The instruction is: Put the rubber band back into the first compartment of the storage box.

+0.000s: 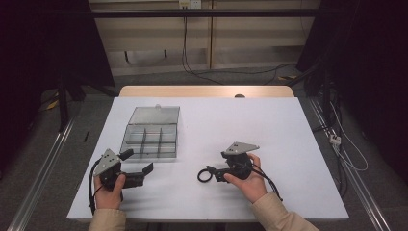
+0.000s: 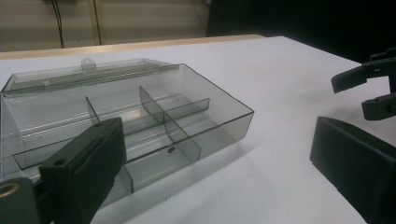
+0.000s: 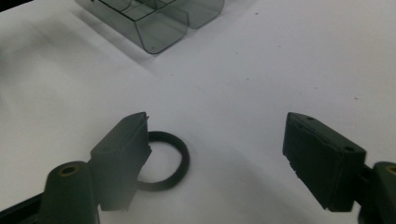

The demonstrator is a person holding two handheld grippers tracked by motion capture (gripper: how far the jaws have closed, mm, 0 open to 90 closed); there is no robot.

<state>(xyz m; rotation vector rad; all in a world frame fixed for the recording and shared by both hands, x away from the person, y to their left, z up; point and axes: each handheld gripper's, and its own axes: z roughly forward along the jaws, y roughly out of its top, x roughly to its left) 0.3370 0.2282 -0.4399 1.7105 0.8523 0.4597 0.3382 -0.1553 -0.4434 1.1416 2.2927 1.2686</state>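
While the white desk (image 1: 269,125) spreads wide under both hands, the clear smoky plastic compartment box (image 1: 151,139) sits on its left half with its lid folded back, just ahead of the left tongs (image 1: 137,161), whose jaws stand released and hold nothing. From the left gripper view the box's (image 2: 140,116) dividers look bare, though reflections make that hard to confirm. Well apart to the right, the right tongs (image 1: 216,174) are also spread wide. Their own view puts the small black rubber ring (image 3: 166,161) flat on the desk, tucked partly behind one jaw and apparently not gripped.
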